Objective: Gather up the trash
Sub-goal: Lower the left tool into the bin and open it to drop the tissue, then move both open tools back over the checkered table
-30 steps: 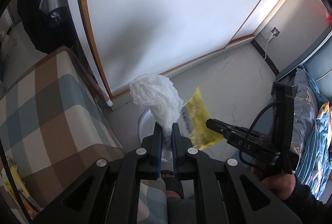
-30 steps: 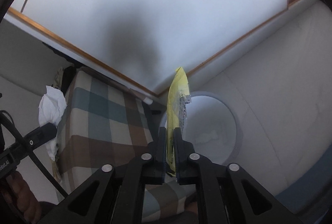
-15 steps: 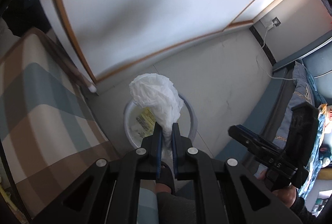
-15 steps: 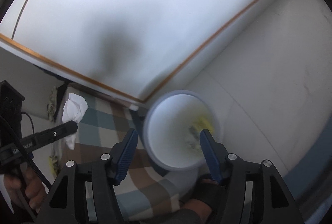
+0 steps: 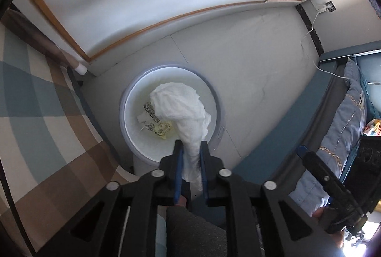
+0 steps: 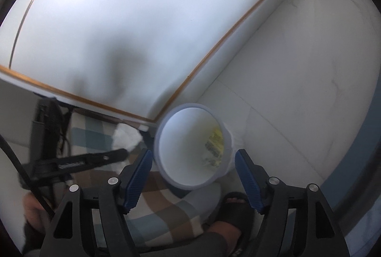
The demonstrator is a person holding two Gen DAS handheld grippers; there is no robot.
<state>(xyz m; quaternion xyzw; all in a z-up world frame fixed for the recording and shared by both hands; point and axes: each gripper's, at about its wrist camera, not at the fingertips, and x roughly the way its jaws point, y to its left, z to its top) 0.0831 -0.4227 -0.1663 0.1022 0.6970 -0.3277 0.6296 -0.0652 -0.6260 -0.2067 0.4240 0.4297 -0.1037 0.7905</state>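
Jaws of my left gripper (image 5: 190,152) are pointing steeply down over the white trash bin (image 5: 215,99) on the pale floor (image 5: 257,66), and they have just been easing apart; the crumpled white tissue (image 5: 178,104) is sitting between the blue pads (image 5: 179,168), its stem running down between them and its bulk bulging out over the bin's mouth; whether the pads are pressing on it I cannot tell; my right gripper (image 6: 193,176) is hovering beside the same bin with its jaws having just been spreading, now standing wide with nothing between them; the yellow printed wrapper (image 6: 215,140) is lying inside the bin against its wall, and in the left view it is showing partly under the tissue; a checked blue-and-brown cushion (image 5: 40,114) is lying just beside the bin; a foot in a black sandal (image 6: 234,209) is resting on the floor near the bin's base; a bed with a blue pillow (image 5: 343,133) is standing at the right.
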